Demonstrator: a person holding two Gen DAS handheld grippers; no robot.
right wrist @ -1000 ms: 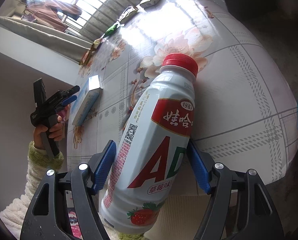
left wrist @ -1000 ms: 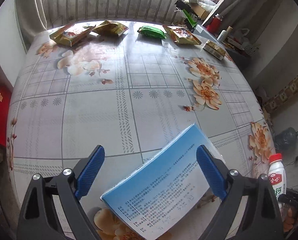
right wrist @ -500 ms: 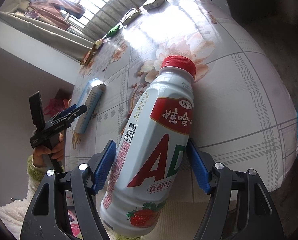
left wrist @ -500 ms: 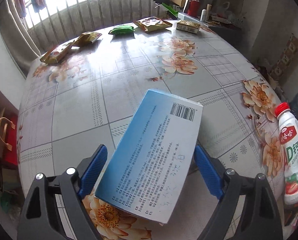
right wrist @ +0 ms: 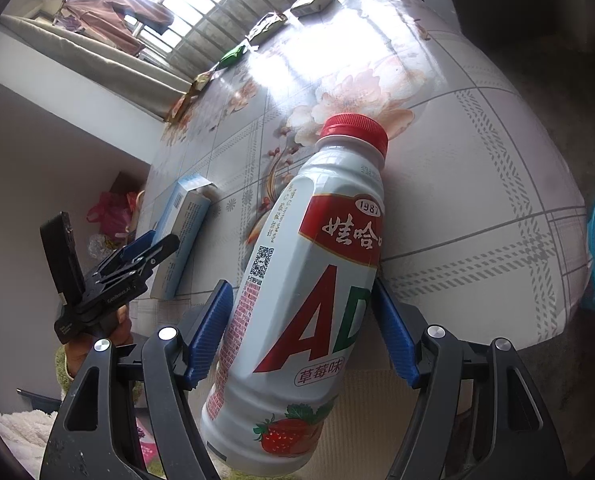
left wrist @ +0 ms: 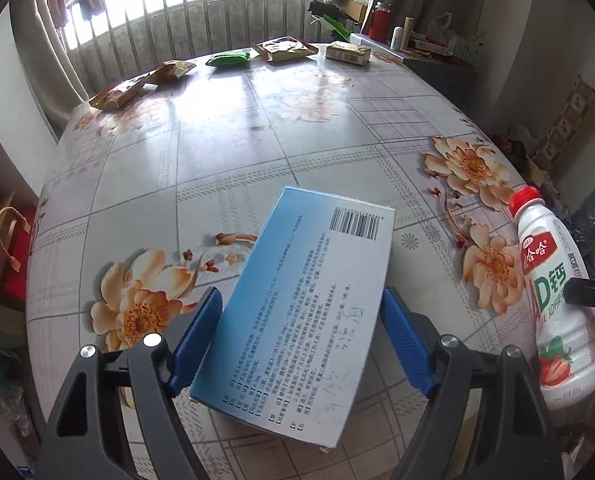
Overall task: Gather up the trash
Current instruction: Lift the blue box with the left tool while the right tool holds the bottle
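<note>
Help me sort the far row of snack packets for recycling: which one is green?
The flat green plastic packet, third of the five from the left in the left wrist view, between an orange-yellow foil packet and another; the rest are yellow-orange or tan.

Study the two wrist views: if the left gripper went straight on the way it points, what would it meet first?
The blue box. It already lies between the left gripper's open fingers, whose jaws have just been closing. Past the box lies only the flowered tablecloth. Whether the pads touch the box yet is unclear.
</note>
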